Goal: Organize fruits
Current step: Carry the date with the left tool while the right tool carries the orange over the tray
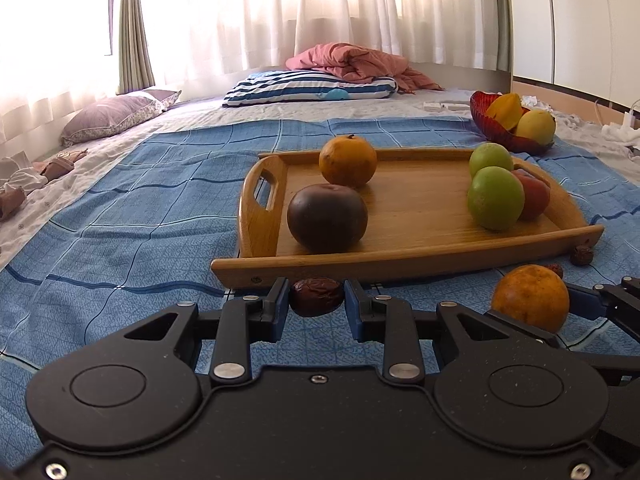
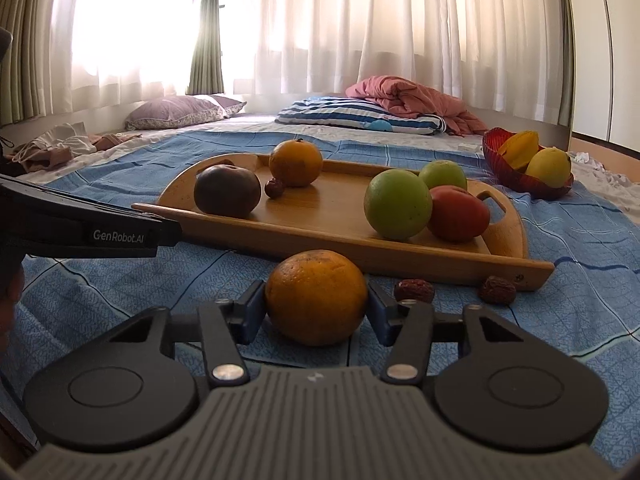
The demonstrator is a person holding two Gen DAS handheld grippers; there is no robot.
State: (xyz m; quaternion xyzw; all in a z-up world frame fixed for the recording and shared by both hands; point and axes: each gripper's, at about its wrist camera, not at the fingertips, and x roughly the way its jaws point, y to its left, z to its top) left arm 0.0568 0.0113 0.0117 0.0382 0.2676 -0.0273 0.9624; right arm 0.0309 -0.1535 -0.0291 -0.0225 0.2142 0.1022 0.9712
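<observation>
On the bed's blue sheet (image 1: 120,216), the left gripper (image 1: 316,300) has its jaws closed against a wrinkled dried date (image 1: 316,295), just in front of the wooden tray (image 1: 420,216). The right gripper (image 2: 316,312) clamps an orange (image 2: 316,297) resting on the sheet, near two loose dates (image 2: 414,290) (both just outside the tray's near rim). On the tray sit a dark fruit (image 1: 327,217), another orange (image 1: 348,161), two green fruits (image 1: 495,197) and a red one, possibly a tomato (image 2: 458,213). A red bowl (image 1: 490,122) holds yellow fruit beyond.
</observation>
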